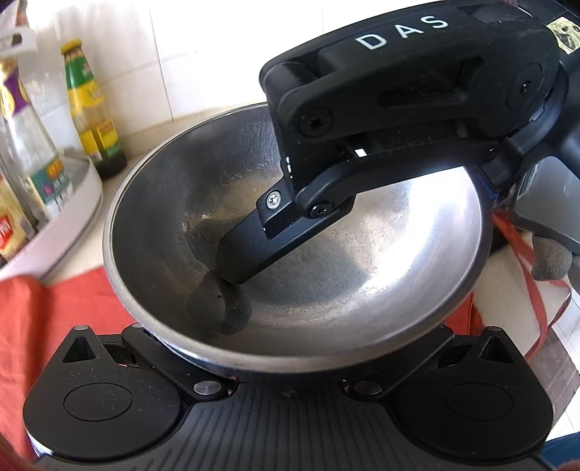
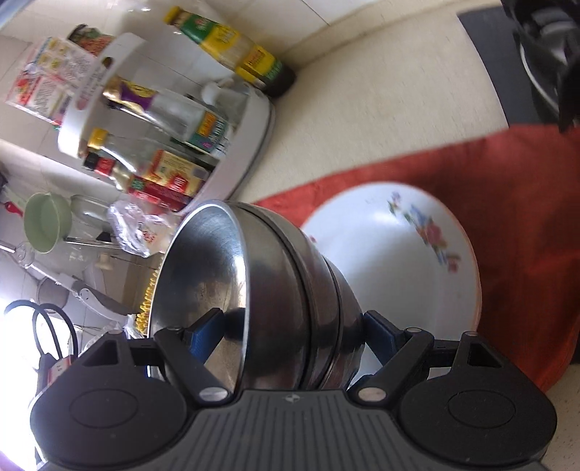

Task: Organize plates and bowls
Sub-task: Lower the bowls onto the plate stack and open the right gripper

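On the right gripper (image 1: 235, 268), white "DAS" lettering (image 1: 402, 30).

White tiled wall (image 1: 203, 54) behind a cream countertop (image 2: 380, 119), brightly lit.

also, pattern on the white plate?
Floral print, red and blue flowers on the white plate; clearest in the right wrist view.

I see silver steel bowls (image 2: 253, 290), a white plate (image 2: 391, 253) with red and blue flowers, an orange-red cloth (image 2: 507, 188), and cream counter (image 2: 380, 108).
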A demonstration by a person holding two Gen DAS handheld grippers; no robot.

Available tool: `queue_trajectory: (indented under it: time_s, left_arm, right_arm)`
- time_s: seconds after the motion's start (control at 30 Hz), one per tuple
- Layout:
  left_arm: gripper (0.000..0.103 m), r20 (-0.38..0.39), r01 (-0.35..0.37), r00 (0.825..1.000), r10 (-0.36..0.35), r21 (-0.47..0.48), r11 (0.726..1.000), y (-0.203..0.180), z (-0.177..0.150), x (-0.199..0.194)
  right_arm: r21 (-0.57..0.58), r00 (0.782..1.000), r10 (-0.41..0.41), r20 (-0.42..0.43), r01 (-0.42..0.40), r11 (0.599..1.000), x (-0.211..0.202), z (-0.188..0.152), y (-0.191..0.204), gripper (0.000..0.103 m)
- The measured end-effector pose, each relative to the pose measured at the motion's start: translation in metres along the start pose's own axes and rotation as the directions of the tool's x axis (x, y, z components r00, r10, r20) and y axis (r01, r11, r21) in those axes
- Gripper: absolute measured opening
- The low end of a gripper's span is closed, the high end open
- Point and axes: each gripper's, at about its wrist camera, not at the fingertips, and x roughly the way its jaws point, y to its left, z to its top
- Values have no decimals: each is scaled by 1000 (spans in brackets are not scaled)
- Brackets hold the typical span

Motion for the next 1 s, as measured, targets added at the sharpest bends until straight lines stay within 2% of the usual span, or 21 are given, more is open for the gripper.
queue_trajectory:
  time_s: [0.13, 0.2, 0.23, 0.4, 0.53, 0.7, 0.83, 1.0]
  left_arm:
    - [103, 6, -12, 1000, 12, 3, 1000, -6, -8, 1]
    - [103, 7, -10, 1000, 10, 10, 1000, 1, 3, 9]
    - [103, 2, -11, 1000, 10, 2, 1000, -10, -5, -4]
    - [103, -7, -7, 1000, 7, -23, 1000, -6, -16, -21]
    - [103, -26, -16, 1000, 15, -36, 999, -11, -16, -25]
    - [103, -26, -32, 999, 32, -33, 999, -1, -21, -25]
    - [103, -13, -47, 999, 47, -51, 998, -3, -28, -41]
    - [103, 4, -77, 997, 78, -118, 990, 2, -31, -60]
  right_arm:
    - [7, 1000, 13, 12, -13, 1000, 3, -2, -11, 80]
    - [-11, 999, -7, 40, 7, 1000, -1, -1, -11, 81]
    - [-9, 999, -18, 50, 18, 1000, -3, -1, -12, 81]
    - [-21, 994, -40, 106, 42, 999, -18, -6, -15, 81]
    - [-43, 988, -48, 146, 55, 998, -24, -9, -11, 81]
    - [-71, 981, -58, 185, 72, 995, -31, -19, -6, 81]
    - [-89, 968, -69, 241, 93, 992, -45, -27, -2, 81]
    - [-133, 941, -74, 331, 124, 983, -74, -48, 12, 81]
